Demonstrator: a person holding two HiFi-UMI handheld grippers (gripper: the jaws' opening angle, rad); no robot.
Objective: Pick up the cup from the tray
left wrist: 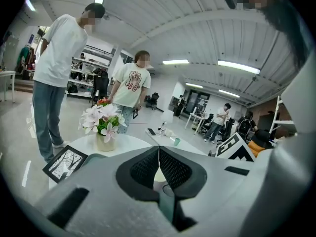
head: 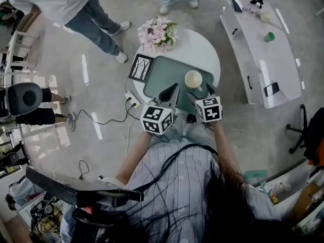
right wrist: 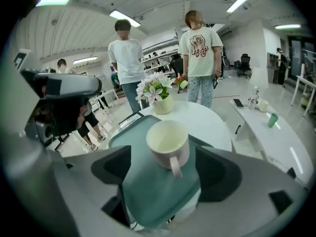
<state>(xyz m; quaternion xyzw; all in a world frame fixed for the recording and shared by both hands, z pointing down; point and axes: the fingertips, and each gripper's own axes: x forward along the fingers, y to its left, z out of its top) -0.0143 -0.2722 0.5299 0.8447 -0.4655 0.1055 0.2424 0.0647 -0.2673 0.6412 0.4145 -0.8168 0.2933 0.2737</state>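
A cream cup (head: pixel 193 79) with a handle stands upright on the teal tray (head: pixel 160 74) on the round white table (head: pixel 205 48). In the right gripper view the cup (right wrist: pixel 168 141) sits just ahead of my right gripper (right wrist: pixel 164 157), handle toward me; the jaws stand wide apart on either side and do not touch it. The tray (right wrist: pixel 148 186) fills the space below. My left gripper (head: pixel 170 92) hovers over the tray's near edge, left of the cup. In its own view the left gripper (left wrist: pixel 159 151) has its pads pressed together with nothing between them.
A vase of pink flowers (head: pixel 158 33) and a framed picture (head: pixel 141 67) stand on the table beyond and left of the tray. A power strip (head: pixel 132 100) with cables lies on the floor. Two people stand past the table. A long white bench (head: pixel 263 49) is at the right.
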